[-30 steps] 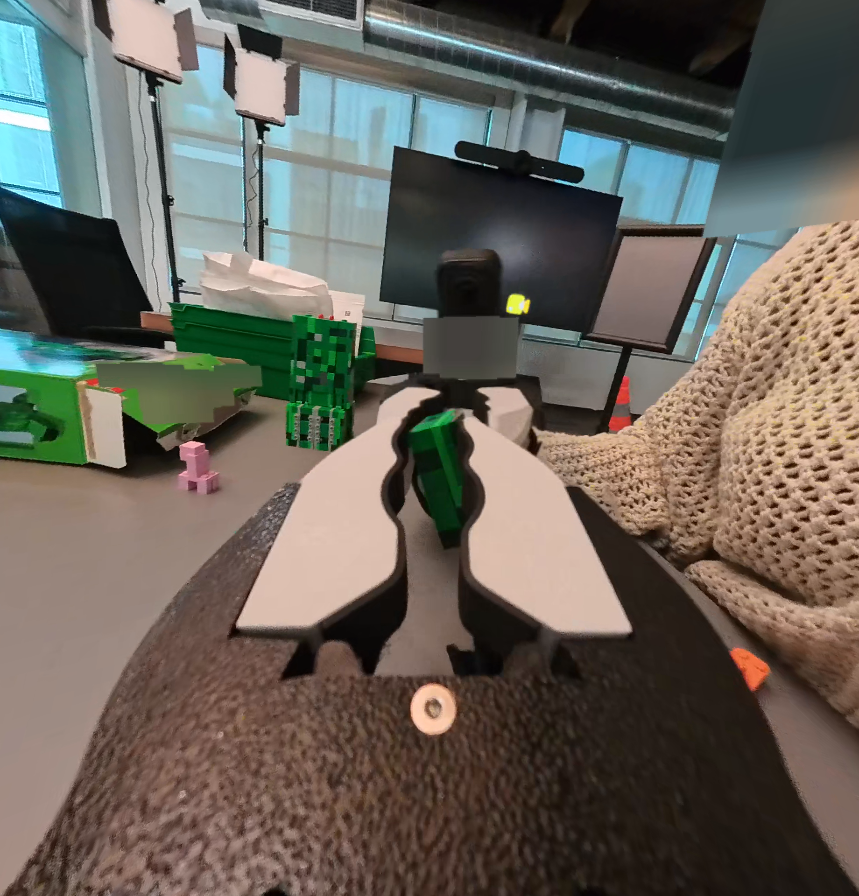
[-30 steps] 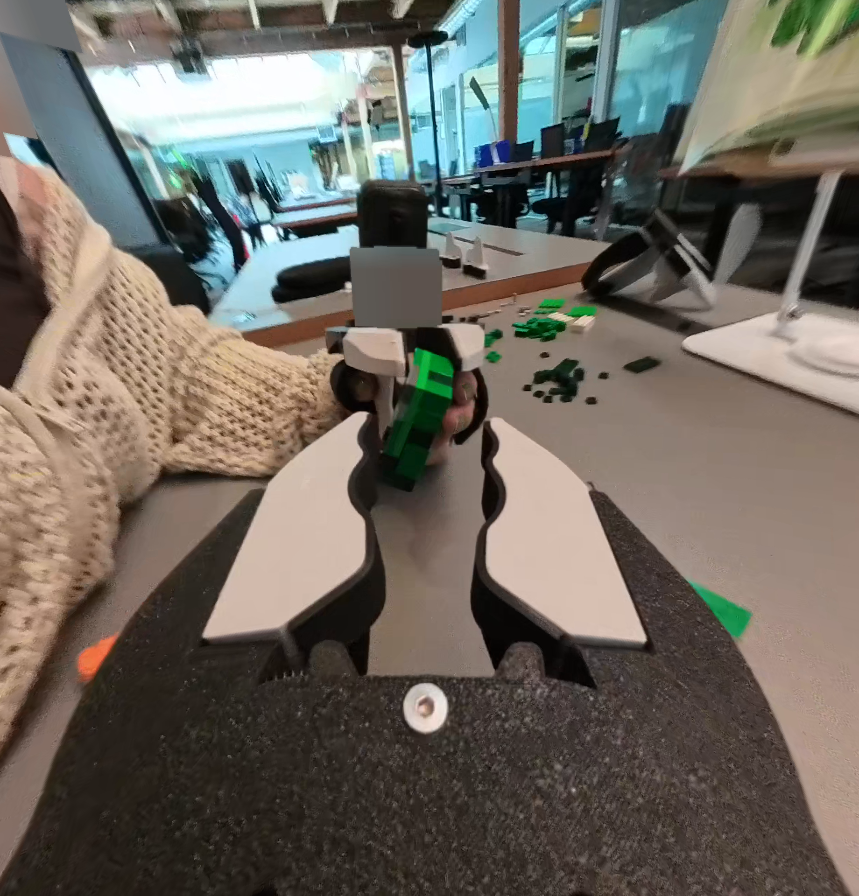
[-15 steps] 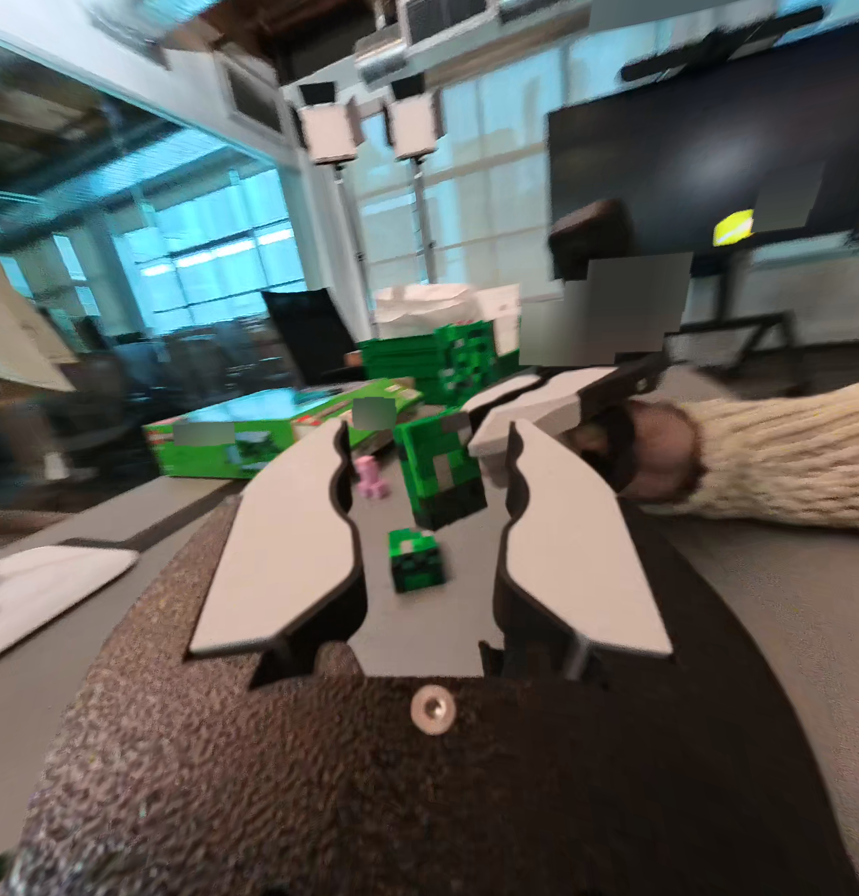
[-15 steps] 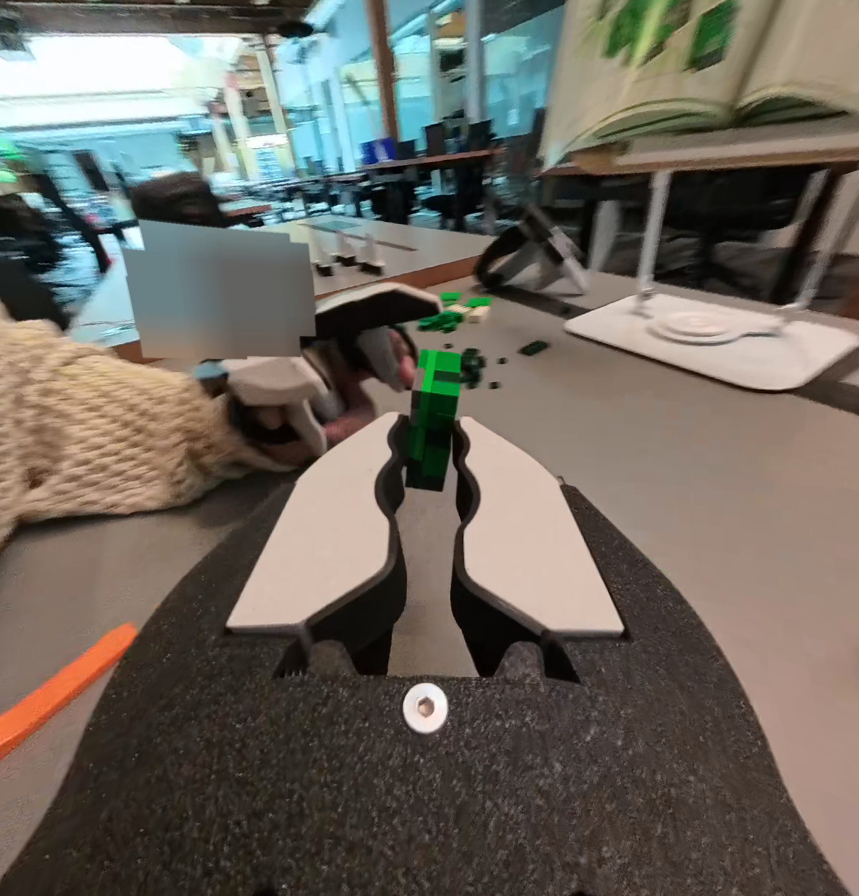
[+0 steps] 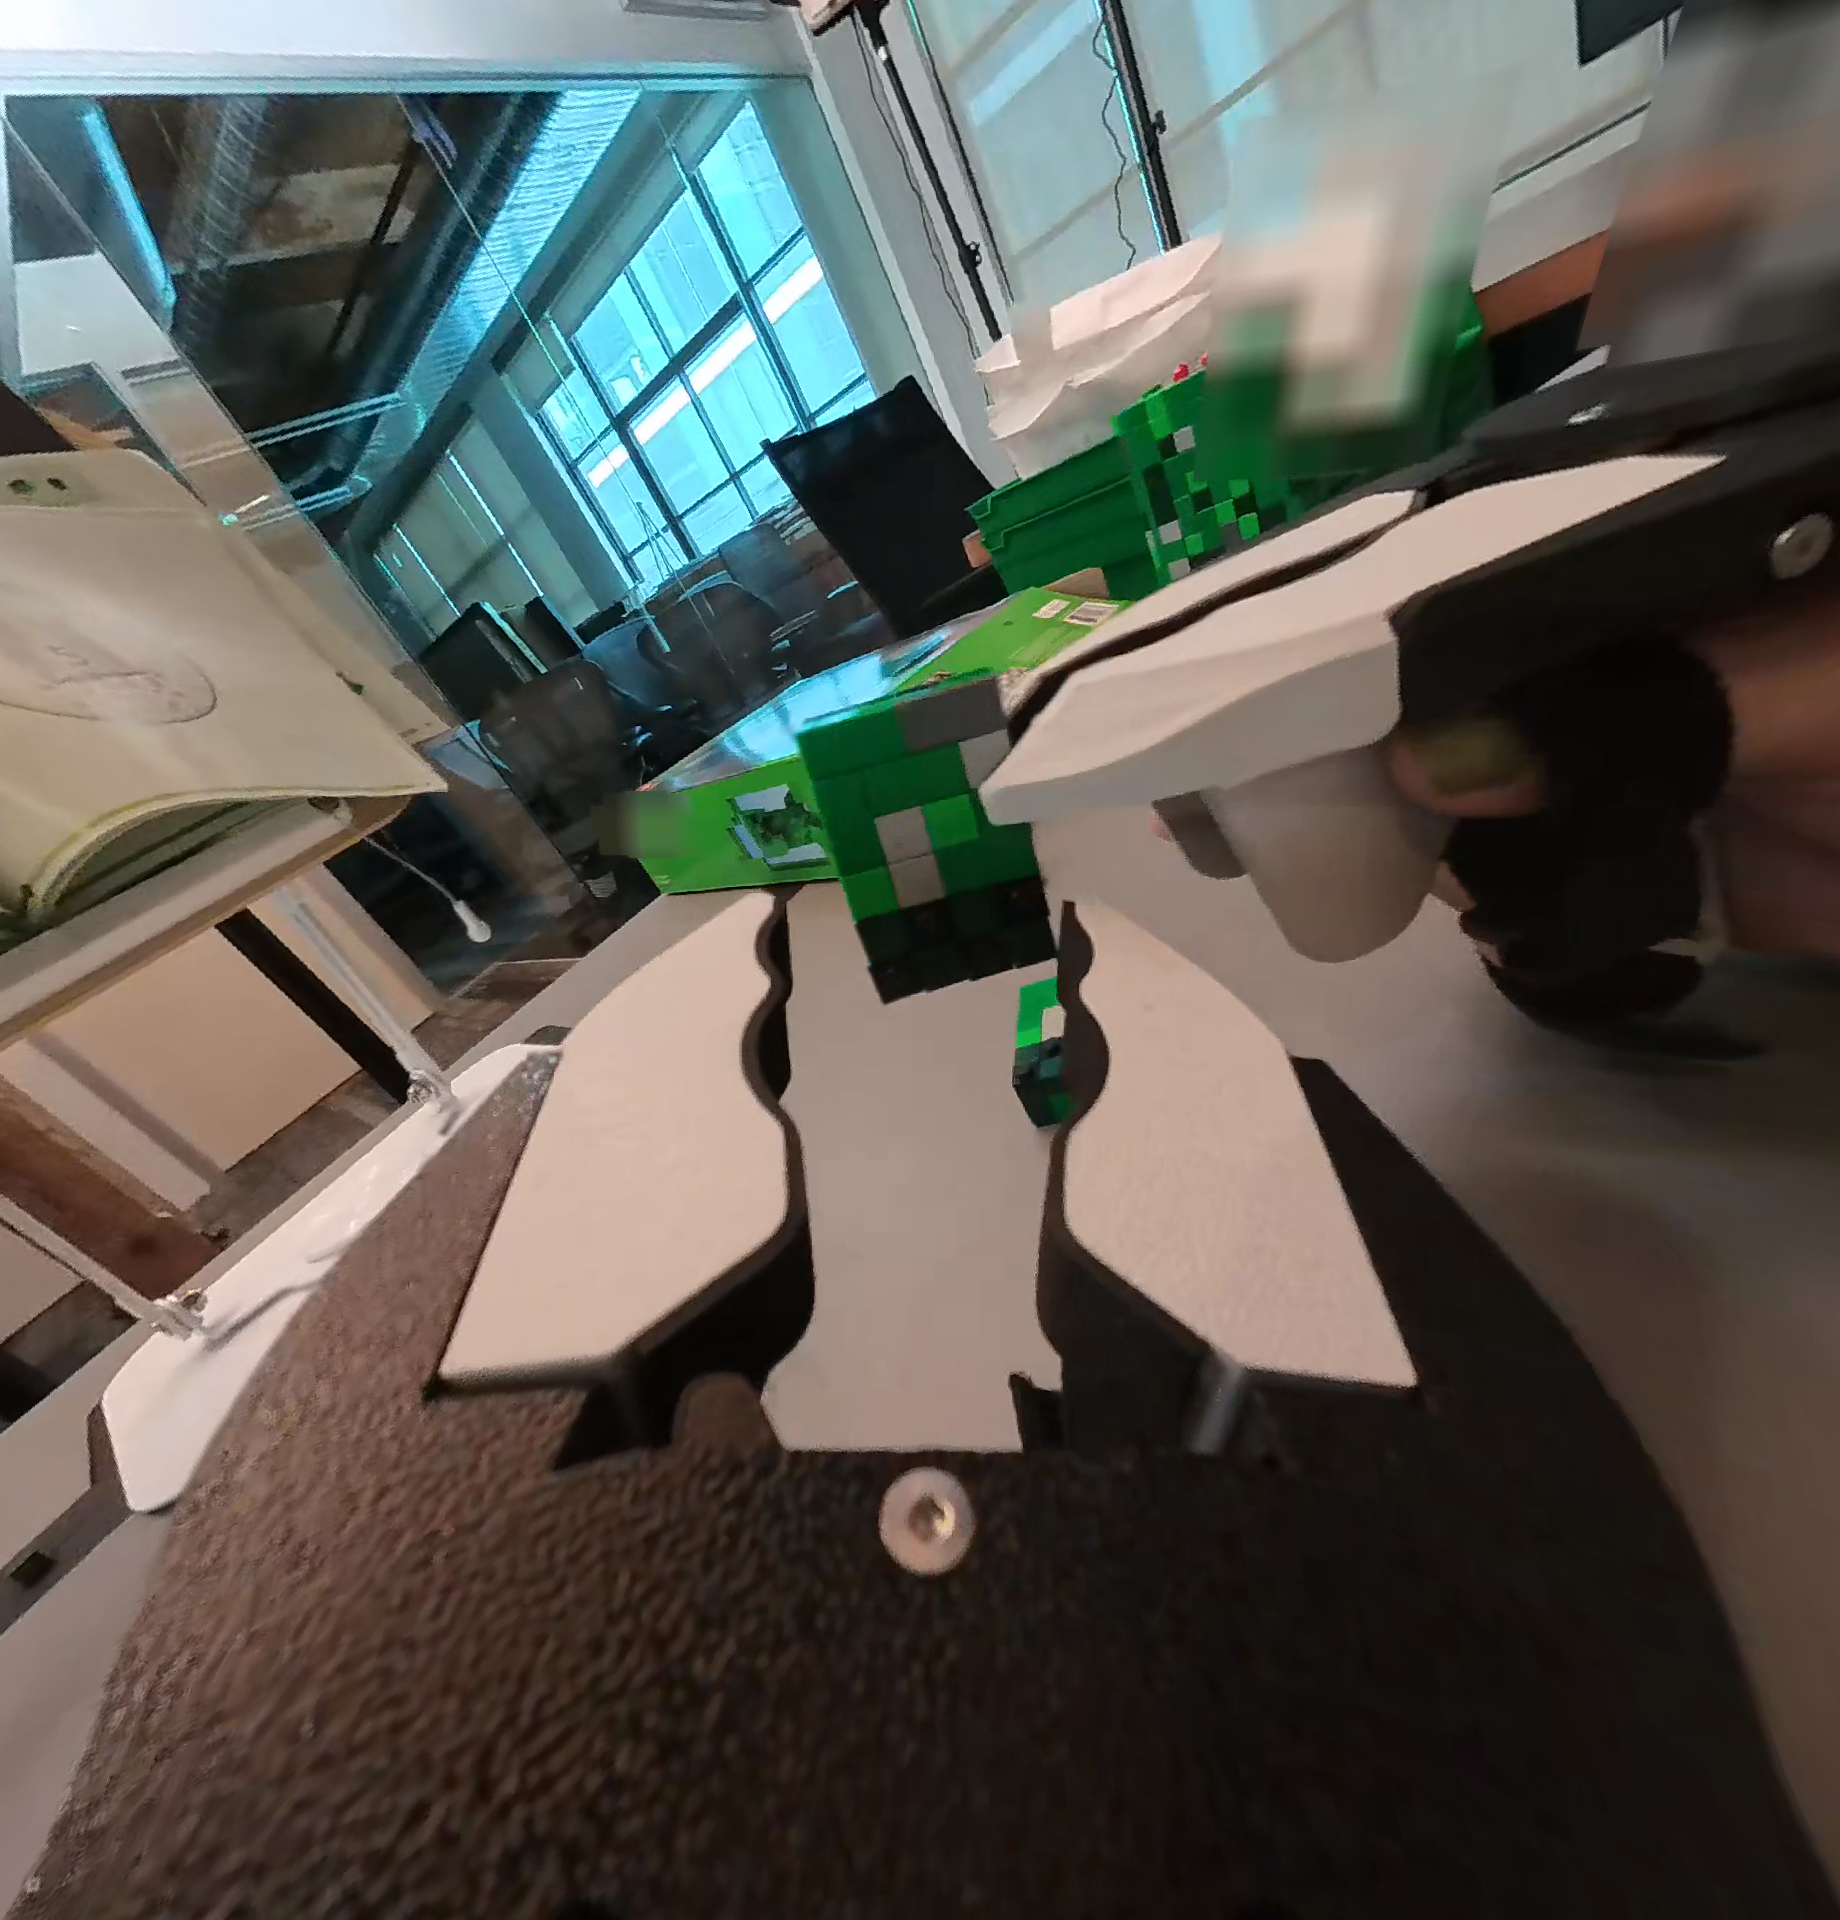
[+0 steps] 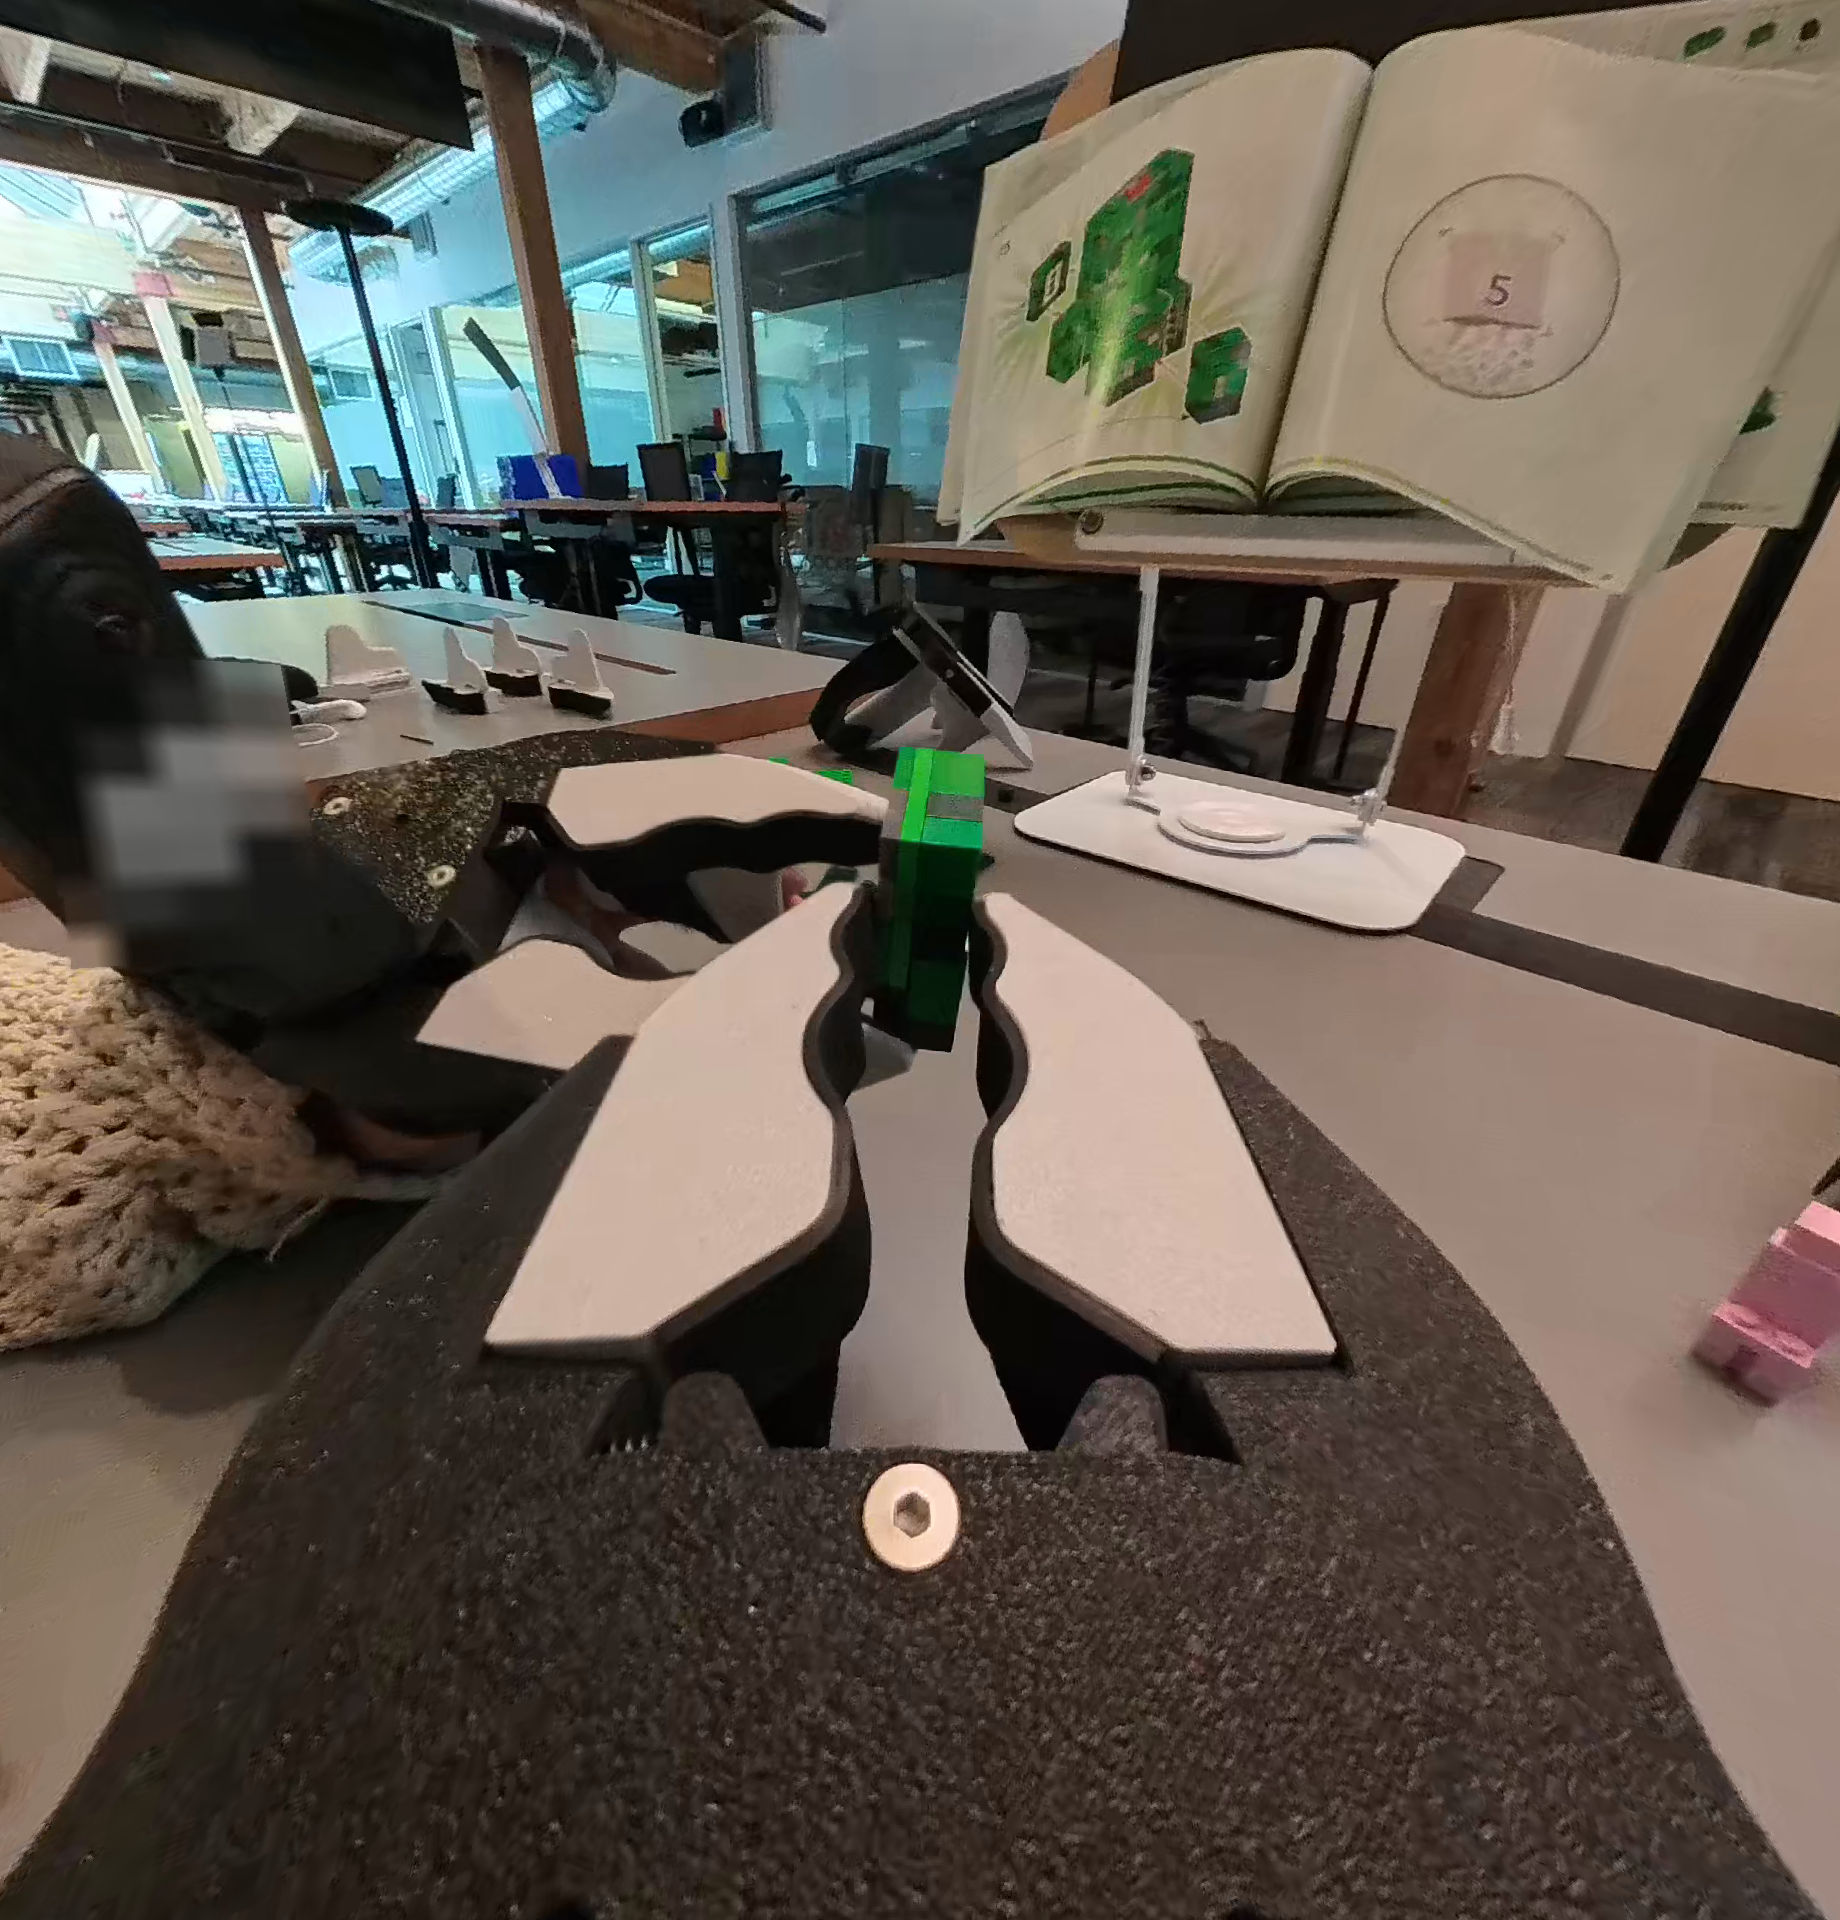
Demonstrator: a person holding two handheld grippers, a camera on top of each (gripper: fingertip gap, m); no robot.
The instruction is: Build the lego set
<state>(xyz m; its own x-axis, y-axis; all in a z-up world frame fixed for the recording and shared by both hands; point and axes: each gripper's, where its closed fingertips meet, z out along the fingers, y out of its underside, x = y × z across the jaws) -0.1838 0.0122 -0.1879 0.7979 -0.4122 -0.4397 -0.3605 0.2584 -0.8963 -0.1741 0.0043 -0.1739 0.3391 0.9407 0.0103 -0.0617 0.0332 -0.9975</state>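
Note:
My right gripper (image 6: 921, 920) is shut on a green and dark green brick assembly (image 6: 931, 904) and holds it upright above the grey table (image 6: 1415, 1091). In the left wrist view the assembly (image 5: 921, 842) hangs just beyond my left gripper (image 5: 921, 935), which is open and empty. The right gripper (image 5: 1009, 717) reaches in from the right there. A small green and black cube (image 5: 1038, 1060) lies on the table, partly hidden by my left gripper's right finger. The left gripper (image 6: 770, 883) shows open at the left of the right wrist view.
An open instruction book (image 6: 1311, 291) rests on a stand with a white base (image 6: 1238, 842). A pink brick figure (image 6: 1799, 1299) stands at the right. A green box (image 5: 760, 800) and a tall green build (image 5: 1196, 488) stand farther back. A knitted sleeve (image 6: 85, 1122) lies at the left. Only a small space, under 4 cm, lies between the two pairs of fingers.
The left gripper opened and let go of the green assembly; the right gripper shut on it and holds it. Both views swung round. The small cube now lies on the table.

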